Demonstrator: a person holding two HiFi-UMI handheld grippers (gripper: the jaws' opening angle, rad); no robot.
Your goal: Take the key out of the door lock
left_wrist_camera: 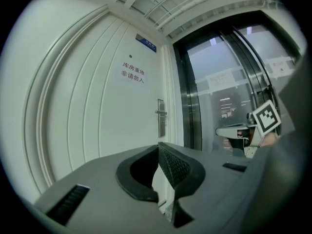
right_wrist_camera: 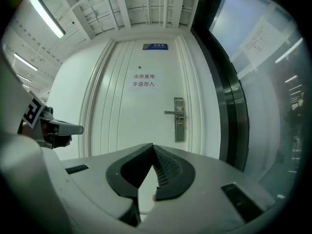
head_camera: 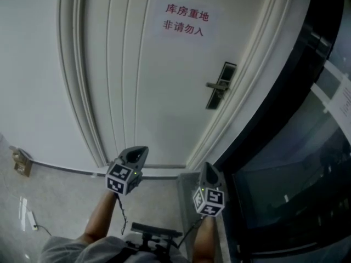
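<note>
Head view takes in, at far left, a small brown fitting [head_camera: 22, 163] at the foot of a plain white wall [head_camera: 33, 81], above a pale grey tiled floor [head_camera: 60, 201]; a bare forearm [head_camera: 101, 218] comes up from the lower edge and carries the left gripper [head_camera: 141, 149], a grey tool with a black-and-white marker cube; its fingers are pressed together at the tips with nothing between them, as the left gripper view shows plainly; it points towards the white panelled door [head_camera: 159, 103], which is closed; high on the door hangs a white paper sign with red characters [head_camera: 186, 19]; to the right of the sign and lower down, near the door's right edge, sits the silver lock plate with a lever handle [head_camera: 221, 85], well apart from both grippers; the key is too small to make out in any view, so I cannot tell whether it sits in that lock; right of the left gripper and slightly lower in the head view, the right gripper [head_camera: 208, 166], of the same grey make with its own marker cube, is also aimed at the door; its fingers are closed tip to tip and empty in the right gripper view; the two grippers are side by side and apart; at far right runs a dark glass wall [head_camera: 285, 163] with a white paper notice [head_camera: 343, 100] stuck on it.
</note>
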